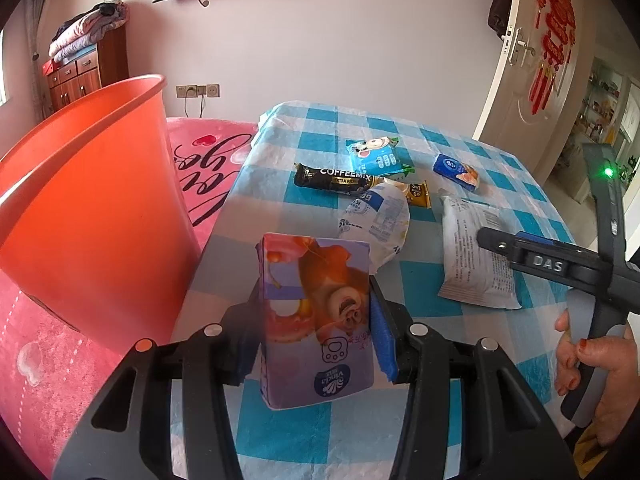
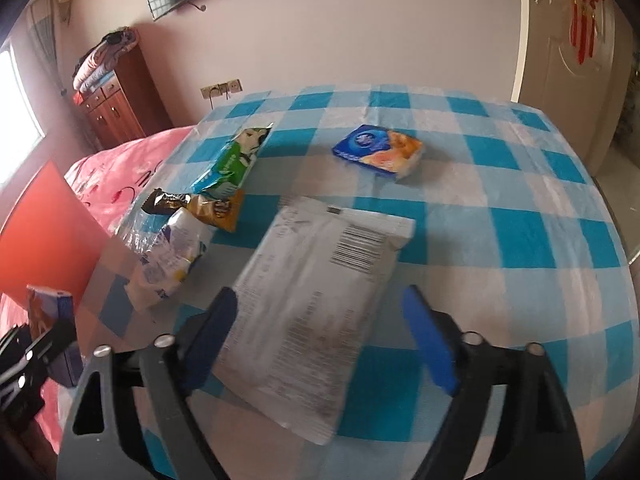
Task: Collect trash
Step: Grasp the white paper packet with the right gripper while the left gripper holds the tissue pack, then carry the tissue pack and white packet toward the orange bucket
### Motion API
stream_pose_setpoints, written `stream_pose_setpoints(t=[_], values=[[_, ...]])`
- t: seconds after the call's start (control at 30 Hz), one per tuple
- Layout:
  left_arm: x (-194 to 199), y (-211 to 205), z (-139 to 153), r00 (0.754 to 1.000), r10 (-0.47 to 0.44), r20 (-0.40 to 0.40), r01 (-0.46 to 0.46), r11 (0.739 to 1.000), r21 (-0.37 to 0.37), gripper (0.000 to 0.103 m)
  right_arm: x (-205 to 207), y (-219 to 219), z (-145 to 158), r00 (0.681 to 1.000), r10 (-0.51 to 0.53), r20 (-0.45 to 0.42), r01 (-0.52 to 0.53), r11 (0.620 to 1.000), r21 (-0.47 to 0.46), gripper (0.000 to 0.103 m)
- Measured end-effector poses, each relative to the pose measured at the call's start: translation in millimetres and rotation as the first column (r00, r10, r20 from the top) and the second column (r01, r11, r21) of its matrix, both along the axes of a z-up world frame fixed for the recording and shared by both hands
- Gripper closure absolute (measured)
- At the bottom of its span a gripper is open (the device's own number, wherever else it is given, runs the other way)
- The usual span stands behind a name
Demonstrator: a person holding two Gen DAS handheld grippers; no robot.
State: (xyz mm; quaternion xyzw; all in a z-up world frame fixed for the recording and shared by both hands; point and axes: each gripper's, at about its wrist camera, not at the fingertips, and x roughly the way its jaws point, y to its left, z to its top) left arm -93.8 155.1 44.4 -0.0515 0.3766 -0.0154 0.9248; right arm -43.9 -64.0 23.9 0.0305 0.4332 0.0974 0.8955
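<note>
**Jaws: left clamped on a pack, right spread over a wrapper**

Your left gripper [image 1: 316, 320] is clamping its jaws on a purple tissue pack [image 1: 318, 312], holding it upright just beside the orange bin [image 1: 92, 208]. Your right gripper [image 2: 320, 340] is holding its jaws wide apart, with the white wrapper [image 2: 316, 300] lying flat on the checked desk [image 2: 500, 200] between them, the pads not pressing it. More trash is lying farther back: a crumpled white bag [image 2: 176, 260], a coffee sachet [image 1: 340, 180], a green-and-blue packet [image 2: 236, 160] and a blue tissue pack [image 2: 378, 150].
</note>
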Motion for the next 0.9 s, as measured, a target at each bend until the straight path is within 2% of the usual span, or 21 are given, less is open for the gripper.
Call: stream_pose_setpoints(t=[0.13, 0.27, 0.5, 0.63, 0.9], values=[[2.0, -1.6, 1.5, 1.0, -0.009, 0.004, 0.009, 1.0, -0.005, 0.054, 11.3, 21.3, -8.3, 0.999, -0.029, -0.036, 0.027, 0.998, -0.063, 0.009], [3.5, -2.3, 5.1, 1.0, -0.016, 0.012, 0.016, 1.0, -0.005, 0.054, 20.1, 29.8, -17.9, 0.996, -0.071, -0.046, 0.065, 0.99, -0.124, 0.009], [8.4, -5.7, 4.6, 1.0, -0.026, 0.008, 0.026, 1.0, -0.016, 0.054, 22.3, 23.3, -24.2, 0.996, -0.073, -0.041, 0.068, 0.991, -0.112, 0.008], [11.7, -7.0, 2.9, 0.999, -0.032, 0.003, 0.032, 0.999, -0.033, 0.054, 16.0, 22.1, -22.0, 1.0, -0.026, -0.003, 0.026, 0.993, -0.117, 0.022], [13.8, -9.6, 9.0, 0.999, -0.041, 0.02, 0.042, 0.998, -0.039, 0.054, 8.0, 8.0, -14.6, 1.0, 0.009, 0.009, -0.009, 1.0, -0.028, 0.026]])
